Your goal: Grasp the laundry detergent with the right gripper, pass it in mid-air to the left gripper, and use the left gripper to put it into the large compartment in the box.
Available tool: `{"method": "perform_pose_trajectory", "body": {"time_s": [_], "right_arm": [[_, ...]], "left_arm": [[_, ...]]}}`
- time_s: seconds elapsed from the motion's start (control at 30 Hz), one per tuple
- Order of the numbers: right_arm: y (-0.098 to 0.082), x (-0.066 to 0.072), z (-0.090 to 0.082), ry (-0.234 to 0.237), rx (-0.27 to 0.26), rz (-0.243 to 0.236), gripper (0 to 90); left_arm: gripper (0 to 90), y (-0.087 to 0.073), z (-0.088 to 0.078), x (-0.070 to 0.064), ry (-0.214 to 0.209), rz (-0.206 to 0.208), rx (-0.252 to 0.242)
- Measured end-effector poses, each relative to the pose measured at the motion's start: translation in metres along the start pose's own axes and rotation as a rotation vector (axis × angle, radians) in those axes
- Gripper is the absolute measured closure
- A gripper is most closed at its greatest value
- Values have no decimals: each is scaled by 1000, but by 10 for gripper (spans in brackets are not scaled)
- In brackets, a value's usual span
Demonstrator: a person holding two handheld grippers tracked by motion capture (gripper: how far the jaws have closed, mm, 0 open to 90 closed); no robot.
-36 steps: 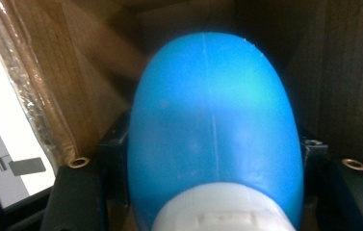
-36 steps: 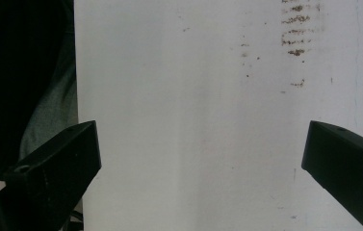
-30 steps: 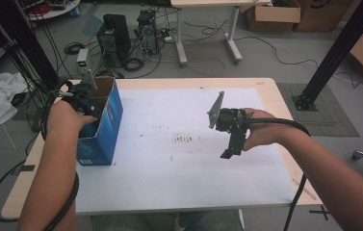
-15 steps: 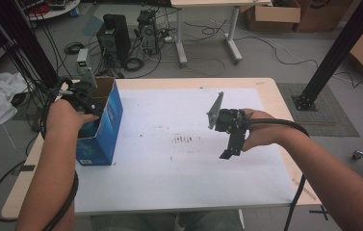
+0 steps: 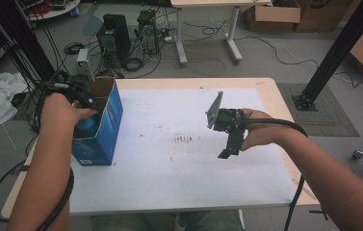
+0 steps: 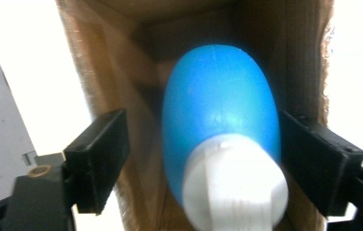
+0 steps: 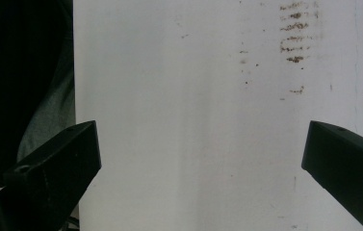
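A blue bottle point(image 6: 220, 110) with a white cap point(image 6: 234, 185) stands inside an open blue carton point(image 5: 99, 139) at the table's left. My left gripper point(image 6: 203, 144) points down into the carton with the bottle between its jaws. Those jaws have just been opening: the left pad point(image 6: 99, 159) stands clear of the bottle and the right pad point(image 6: 318, 161) is at its side. From the high view my left gripper point(image 5: 84, 103) sits over the carton's mouth, with the bottle point(image 5: 86, 126) below it. My right gripper point(image 5: 228, 149) hovers open over the white sheet point(image 7: 193, 96), nothing between its jaws.
The white sheet point(image 5: 179, 159) covers most of the wooden table point(image 5: 265, 84) and has brown smudges point(image 5: 186, 139) at its middle. Computer towers point(image 5: 116, 38) and cables lie on the floor beyond the far edge. A black post point(image 5: 333, 53) stands at the right.
My left hand has lifted slightly over the carton. The right hand and its gripper have stayed where they were.
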State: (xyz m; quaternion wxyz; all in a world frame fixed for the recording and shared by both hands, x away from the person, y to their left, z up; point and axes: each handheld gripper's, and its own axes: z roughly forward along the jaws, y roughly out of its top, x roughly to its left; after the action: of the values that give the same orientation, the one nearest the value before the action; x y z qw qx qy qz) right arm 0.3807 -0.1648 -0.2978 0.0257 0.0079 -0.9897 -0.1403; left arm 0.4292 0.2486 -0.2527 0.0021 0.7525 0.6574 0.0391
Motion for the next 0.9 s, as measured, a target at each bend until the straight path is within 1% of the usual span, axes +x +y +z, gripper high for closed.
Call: {"method": "perform_pose_trajectory", "body": {"time_s": [0.07,0.13,0.17,0.27,0.3,0.37,0.4,0.43,0.53,0.63,0.8,0.9], "right_arm": [[0,0,0,2,3,2,0],[0,0,1,0,2,1,0],[0,0,1,0,3,1,0],[-1,1,0,0,5,5,0],[-1,1,0,-1,5,5,0],[-2,1,-1,0,6,8,0],[-3,1,-1,0,7,7,0],[-3,1,-1,0,5,9,0],[-3,1,-2,1,6,11,0],[-3,1,-2,0,7,9,0],[-2,1,-3,3,4,14,0],[-3,0,-3,3,4,15,0]], "left_arm": [[185,-1,-5,1,0,-3,-10],[186,-2,-11,1,4,-1,-15],[186,-2,-13,2,7,7,-16],[184,-3,-21,3,4,11,-22],[183,-3,-21,3,4,11,-22],[181,-3,-27,3,-17,23,-23],[179,-2,-29,3,-16,33,-22],[175,-2,-29,3,-16,33,-22],[156,-2,-39,2,-15,50,-35],[127,-3,-46,0,-46,69,-36],[97,-3,-56,-3,-42,89,-48],[84,-4,-62,-7,-31,104,-54]]}}
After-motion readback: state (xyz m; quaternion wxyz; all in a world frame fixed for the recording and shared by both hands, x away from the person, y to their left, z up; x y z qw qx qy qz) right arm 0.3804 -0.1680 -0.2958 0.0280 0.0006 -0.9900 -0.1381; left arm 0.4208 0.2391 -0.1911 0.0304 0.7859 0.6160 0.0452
